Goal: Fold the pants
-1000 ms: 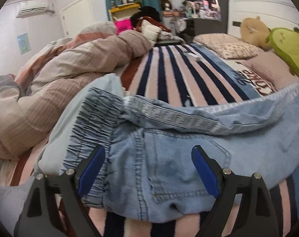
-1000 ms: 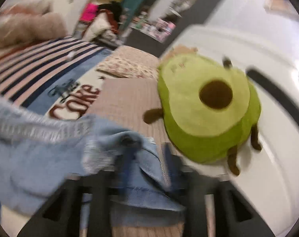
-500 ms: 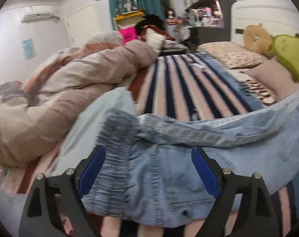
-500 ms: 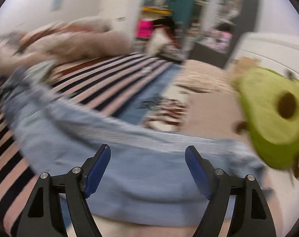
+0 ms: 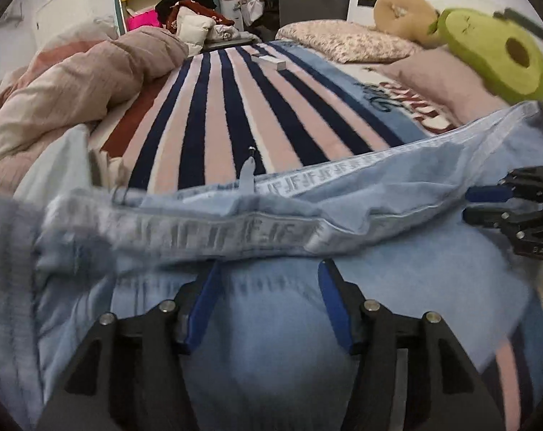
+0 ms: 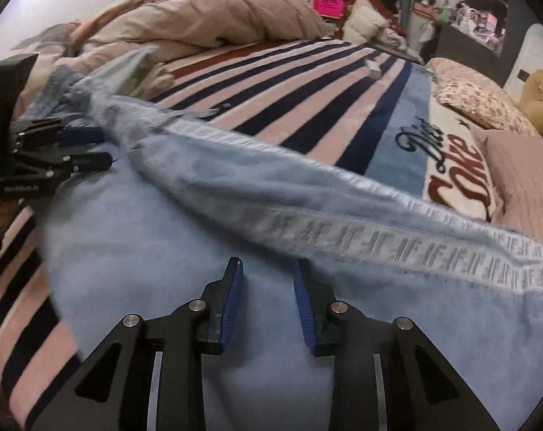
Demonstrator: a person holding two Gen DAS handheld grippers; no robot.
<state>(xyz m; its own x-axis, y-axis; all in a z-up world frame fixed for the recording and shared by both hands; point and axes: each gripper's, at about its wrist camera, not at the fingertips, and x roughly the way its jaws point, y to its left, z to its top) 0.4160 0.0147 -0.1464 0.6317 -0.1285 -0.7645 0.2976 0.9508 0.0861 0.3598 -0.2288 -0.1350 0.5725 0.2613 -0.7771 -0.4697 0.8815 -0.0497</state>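
Light blue jeans with a lettered side band lie stretched across a striped bed; they also fill the right wrist view. My left gripper is partly closed, its blue pads pressing into the denim just below the band near the waist. It appears from the side in the right wrist view, narrowed on the fabric edge. My right gripper is narrowed on a fold of the leg. It appears in the left wrist view, nearly shut on the cloth.
The striped blanket runs to the far end. A bunched beige duvet lies at left. Pillows, an avocado plush and a brown plush are at right. A small white box lies on the blanket.
Both grippers went from wide open to narrowed on the jeans. The right gripper swung left and now faces along the leg; the left moved in under the band.
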